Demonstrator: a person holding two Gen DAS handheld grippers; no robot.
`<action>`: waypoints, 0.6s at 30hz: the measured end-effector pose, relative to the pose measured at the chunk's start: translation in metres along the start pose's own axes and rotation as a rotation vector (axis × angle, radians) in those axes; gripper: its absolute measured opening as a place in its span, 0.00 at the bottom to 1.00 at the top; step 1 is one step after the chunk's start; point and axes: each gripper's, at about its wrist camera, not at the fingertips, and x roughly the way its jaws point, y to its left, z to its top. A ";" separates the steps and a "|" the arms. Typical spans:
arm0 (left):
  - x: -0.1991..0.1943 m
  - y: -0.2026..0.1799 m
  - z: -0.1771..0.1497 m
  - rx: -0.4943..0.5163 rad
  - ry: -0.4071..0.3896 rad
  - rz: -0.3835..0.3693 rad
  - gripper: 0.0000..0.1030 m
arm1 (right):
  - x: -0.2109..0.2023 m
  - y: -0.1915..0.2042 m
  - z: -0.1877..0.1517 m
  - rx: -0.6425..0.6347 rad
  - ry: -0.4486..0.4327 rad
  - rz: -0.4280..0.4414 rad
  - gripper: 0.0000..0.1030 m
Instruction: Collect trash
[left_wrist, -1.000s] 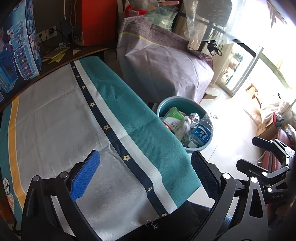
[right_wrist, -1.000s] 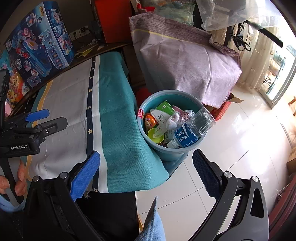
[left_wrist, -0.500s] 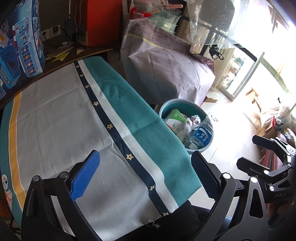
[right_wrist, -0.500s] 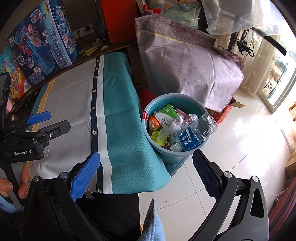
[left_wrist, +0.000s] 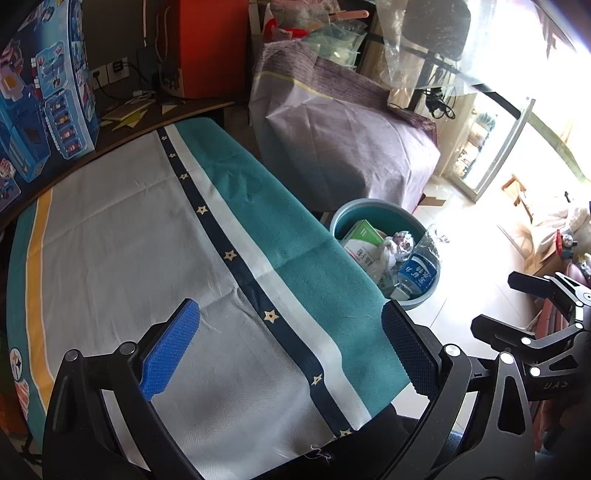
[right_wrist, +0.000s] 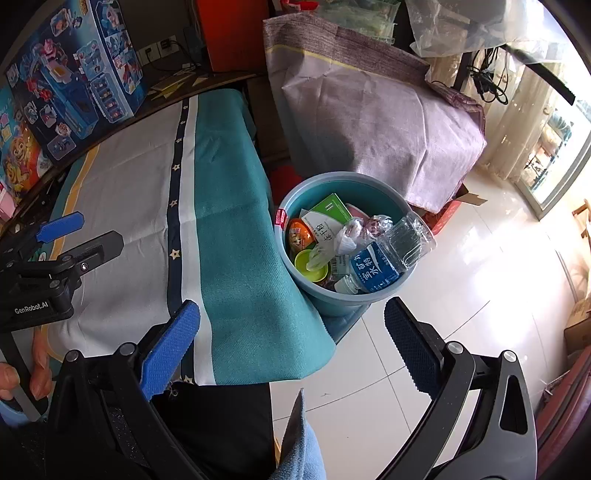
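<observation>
A blue-grey bin (right_wrist: 334, 301) stands on the floor at the table's right edge, also in the left wrist view (left_wrist: 371, 208). It holds a plastic water bottle (right_wrist: 380, 264), a green and white carton (right_wrist: 327, 218), an orange wrapper (right_wrist: 300, 230), a lime-green cap (right_wrist: 310, 264) and crumpled plastic. My left gripper (left_wrist: 291, 350) is open and empty above the cloth-covered table (left_wrist: 129, 236). My right gripper (right_wrist: 291, 349) is open and empty, over the table corner beside the bin. Each gripper shows in the other's view: the left (right_wrist: 74, 236), the right (left_wrist: 517, 306).
Toy boxes (right_wrist: 74, 74) stand along the table's far edge, with an orange box (left_wrist: 207, 48) behind. A large bundle under purple cloth (right_wrist: 369, 110) sits behind the bin. White tiled floor (right_wrist: 480, 277) lies to the right, with a glass door (left_wrist: 498, 147) beyond.
Both grippers have drawn back and up a little, so table and bin look slightly farther away. Both stay open and empty.
</observation>
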 end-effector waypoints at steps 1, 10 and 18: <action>0.001 0.001 -0.001 -0.001 -0.001 0.001 0.96 | 0.001 0.000 0.000 0.002 0.001 0.001 0.93; 0.006 0.004 -0.006 -0.001 0.008 0.020 0.96 | 0.010 0.001 0.000 0.005 0.025 -0.003 0.93; 0.008 0.006 -0.009 -0.001 0.014 0.027 0.96 | 0.014 0.003 0.000 0.002 0.031 -0.003 0.93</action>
